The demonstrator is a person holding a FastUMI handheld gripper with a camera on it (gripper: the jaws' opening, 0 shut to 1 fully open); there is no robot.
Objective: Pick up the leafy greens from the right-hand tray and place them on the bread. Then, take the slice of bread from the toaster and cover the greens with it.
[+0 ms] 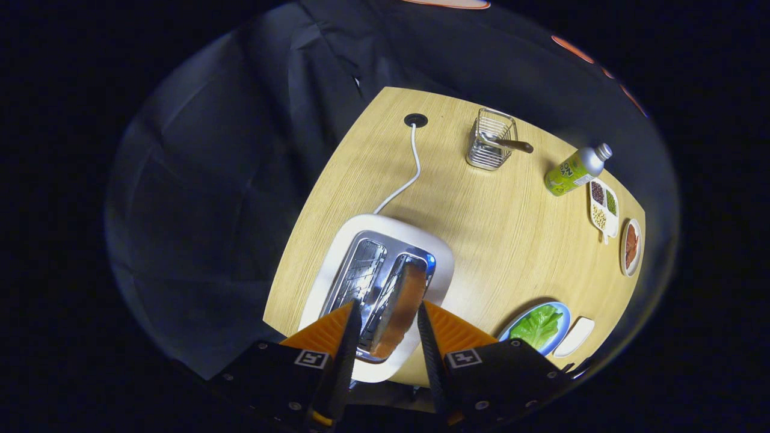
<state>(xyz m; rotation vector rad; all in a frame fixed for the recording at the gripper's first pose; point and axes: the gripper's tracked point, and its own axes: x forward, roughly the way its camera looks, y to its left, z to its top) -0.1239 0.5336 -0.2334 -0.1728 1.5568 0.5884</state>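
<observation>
Gripper [388, 337] is hovering over the white two-slot toaster [337, 264], fingers spread and clasping nothing, the brown toasted bread slice [402, 307] standing in the slot between them. Slice is probably light, stiff and crumbly; best pinched on its flat faces near the top edge. Right of the toaster a blue-rimmed plate [511, 326] is carrying green lettuce leaves [537, 325], with a small white dish [574, 337] beside it. Beyond the toaster are sitting a wire basket [490, 144] holding a utensil, a green bottle [574, 171] and a compartment tray of beans [603, 207].
</observation>
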